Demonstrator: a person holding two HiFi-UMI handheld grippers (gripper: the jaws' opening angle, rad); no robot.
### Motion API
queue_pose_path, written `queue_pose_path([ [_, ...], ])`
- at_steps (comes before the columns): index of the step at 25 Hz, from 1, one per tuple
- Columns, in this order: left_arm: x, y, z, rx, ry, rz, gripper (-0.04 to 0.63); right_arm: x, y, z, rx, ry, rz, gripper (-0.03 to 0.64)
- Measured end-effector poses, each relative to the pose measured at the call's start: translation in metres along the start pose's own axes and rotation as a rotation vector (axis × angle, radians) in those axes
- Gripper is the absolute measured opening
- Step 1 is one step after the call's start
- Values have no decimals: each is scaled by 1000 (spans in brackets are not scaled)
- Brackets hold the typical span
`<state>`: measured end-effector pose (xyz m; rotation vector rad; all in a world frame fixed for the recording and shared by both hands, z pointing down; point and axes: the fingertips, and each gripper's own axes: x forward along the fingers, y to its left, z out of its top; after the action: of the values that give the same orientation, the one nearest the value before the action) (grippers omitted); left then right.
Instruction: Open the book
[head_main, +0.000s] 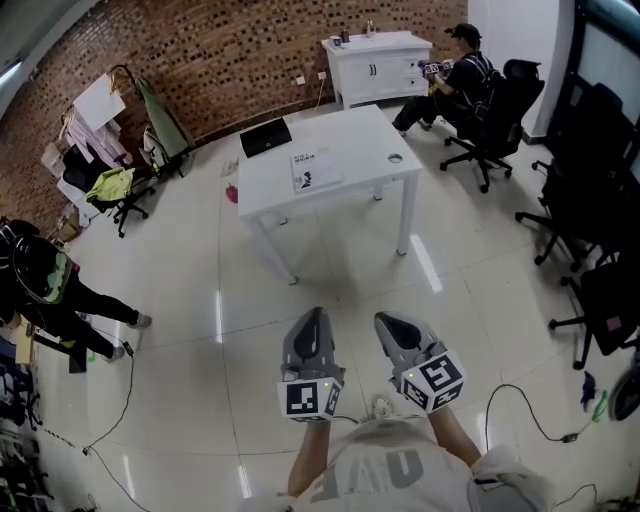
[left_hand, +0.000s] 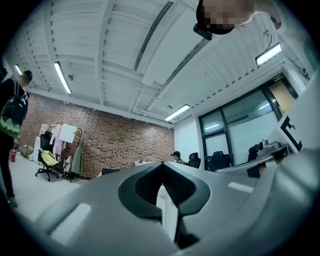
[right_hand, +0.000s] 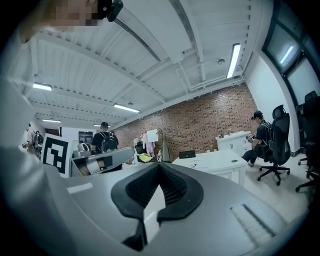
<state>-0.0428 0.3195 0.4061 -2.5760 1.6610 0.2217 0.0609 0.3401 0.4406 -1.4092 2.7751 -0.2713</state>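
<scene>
Left tongs (head_main: 314, 316) and right tongs (head_main: 384, 320), both closed and empty, hover side by side over the near floor; the book (head_main: 315, 168) lies flat on the far white counter (head_main: 375, 135).

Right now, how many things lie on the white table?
2: a black laptop at the far left corner of the table, and the book near its middle. Smaller things may go unseen.

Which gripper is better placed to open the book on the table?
Probably left. The left gripper and right gripper hang shut, side by side, far from the table; the book lies more in line with the left.
</scene>
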Motion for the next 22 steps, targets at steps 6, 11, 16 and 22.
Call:
queue_pose_path([
  [6, 8, 14, -11, -18, 18, 29, 17, 0, -19, -6, 67, -5, -12, 3],
  [11, 27, 34, -17, -19, 12, 78, 17, 4, -51, -18, 114, -4, -31, 3],
  [16, 50, 53, -35, -34, 17, 134, 17, 15, -84, -37, 158, 48, -42, 3],
  [22, 114, 93, -45, -21, 4, 150, 17, 73, -120, -41, 167, 44, -18, 3],
])
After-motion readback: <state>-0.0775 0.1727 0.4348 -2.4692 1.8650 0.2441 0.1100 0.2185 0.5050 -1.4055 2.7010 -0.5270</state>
